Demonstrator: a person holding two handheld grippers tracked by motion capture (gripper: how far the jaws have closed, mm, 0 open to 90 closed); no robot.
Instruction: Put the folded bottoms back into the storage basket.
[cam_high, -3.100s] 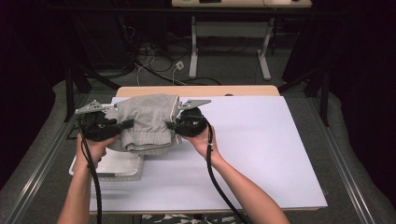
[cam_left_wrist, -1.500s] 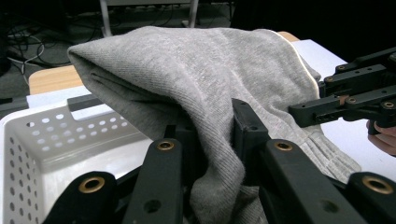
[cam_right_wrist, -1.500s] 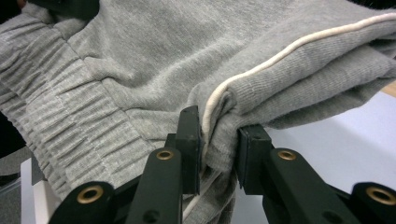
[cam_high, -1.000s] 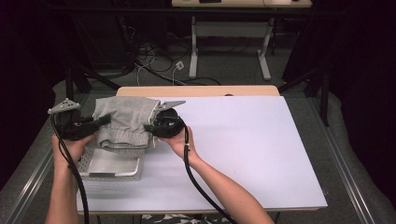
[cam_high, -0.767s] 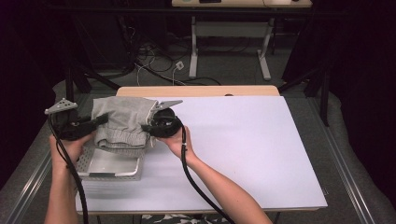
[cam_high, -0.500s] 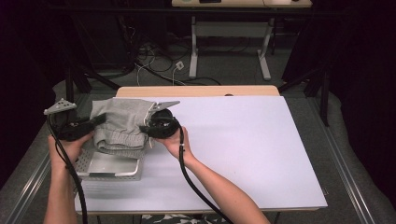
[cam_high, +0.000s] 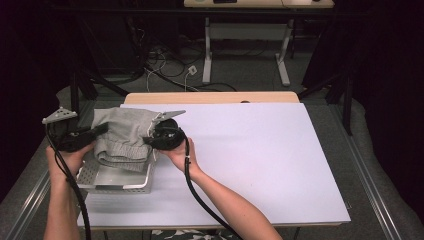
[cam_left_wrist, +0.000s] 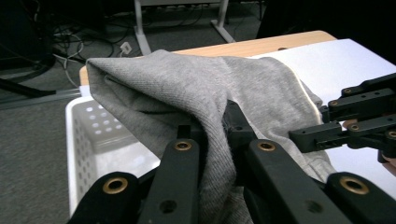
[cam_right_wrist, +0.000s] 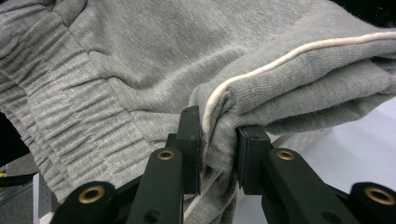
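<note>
A folded grey sweat garment (cam_high: 124, 135) with a ribbed waistband and white piping hangs between the two grippers, above a white perforated basket (cam_high: 120, 179) at the table's left edge. My left gripper (cam_high: 100, 131) is shut on the garment's left fold (cam_left_wrist: 212, 135). My right gripper (cam_high: 148, 141) is shut on its right edge, with the jaws pinching the piped seam (cam_right_wrist: 218, 140). The left gripper view also shows the right gripper's black fingers (cam_left_wrist: 359, 126) at the far right. Ribbed waistband (cam_right_wrist: 60, 116) sags to the left in the right gripper view.
A large white sheet (cam_high: 260, 160) covers the wooden table (cam_high: 210, 97). The basket (cam_left_wrist: 88, 140) sits half off the sheet at the left. Beyond the table lie floor cables (cam_high: 165, 70) and white desk legs (cam_high: 207, 55). Black cables trail from both grippers along the forearms.
Both grippers have carried the garment leftward from the middle of the sheet to above the basket. In the last second it has sunk slightly lower over the basket.
</note>
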